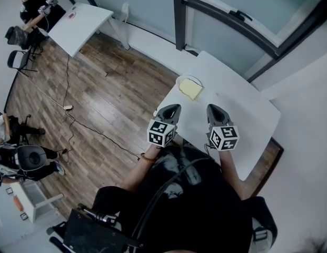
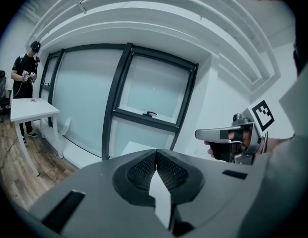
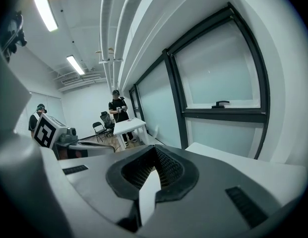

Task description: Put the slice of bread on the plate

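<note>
In the head view a pale yellow slice of bread (image 1: 192, 90) lies on a small white plate (image 1: 181, 80) at the far left part of the white table (image 1: 242, 104). My left gripper (image 1: 175, 108) hovers just short of the plate, its jaws pressed together with nothing between them. My right gripper (image 1: 214, 108) is held beside it, to the right of the bread, also shut and empty. In the left gripper view the left gripper (image 2: 156, 153) shows its jaws meeting, with the right gripper (image 2: 220, 133) off to the side. In the right gripper view the right gripper (image 3: 154, 151) is likewise shut. Neither gripper view shows bread or plate.
A dark-framed window wall (image 1: 231, 15) runs behind the table. A second white table (image 1: 79, 20) stands at the far left with a person (image 1: 34, 4) and chairs beside it. A cable (image 1: 73, 117) trails over the wooden floor. The table's left edge falls just beside the plate.
</note>
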Demonstrator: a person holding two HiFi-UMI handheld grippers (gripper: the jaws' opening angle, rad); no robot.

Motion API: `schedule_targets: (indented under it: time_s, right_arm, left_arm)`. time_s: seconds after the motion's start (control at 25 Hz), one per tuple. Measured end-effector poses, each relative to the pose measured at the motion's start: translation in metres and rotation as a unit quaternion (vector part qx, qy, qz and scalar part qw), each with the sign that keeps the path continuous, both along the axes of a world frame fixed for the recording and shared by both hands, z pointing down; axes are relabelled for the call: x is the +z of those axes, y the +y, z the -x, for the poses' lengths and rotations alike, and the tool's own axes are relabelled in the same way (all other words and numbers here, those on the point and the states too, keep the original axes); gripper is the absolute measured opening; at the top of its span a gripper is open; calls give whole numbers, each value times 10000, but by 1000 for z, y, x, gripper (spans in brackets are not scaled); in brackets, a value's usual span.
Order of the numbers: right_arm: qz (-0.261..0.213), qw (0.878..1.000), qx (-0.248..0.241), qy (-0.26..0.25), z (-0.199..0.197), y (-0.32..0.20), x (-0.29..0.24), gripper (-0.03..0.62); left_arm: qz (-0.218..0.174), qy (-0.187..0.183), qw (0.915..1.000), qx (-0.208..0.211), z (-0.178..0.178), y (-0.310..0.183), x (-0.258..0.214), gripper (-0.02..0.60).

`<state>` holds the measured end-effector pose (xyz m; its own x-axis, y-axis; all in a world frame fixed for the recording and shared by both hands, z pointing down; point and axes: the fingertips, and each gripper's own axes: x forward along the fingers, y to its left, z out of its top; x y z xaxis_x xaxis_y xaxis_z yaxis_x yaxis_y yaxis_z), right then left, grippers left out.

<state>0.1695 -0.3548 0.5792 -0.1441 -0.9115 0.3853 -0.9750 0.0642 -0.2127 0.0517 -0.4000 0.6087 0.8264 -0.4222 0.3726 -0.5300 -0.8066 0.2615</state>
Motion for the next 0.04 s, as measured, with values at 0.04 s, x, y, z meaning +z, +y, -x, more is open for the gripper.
schedule_targets:
  time_s: [0.04]
  right_arm:
    - [4, 10000, -29, 1, 1, 0, 0, 9]
  left_arm:
    - [-16, 6, 10000, 20, 0, 0, -1, 6]
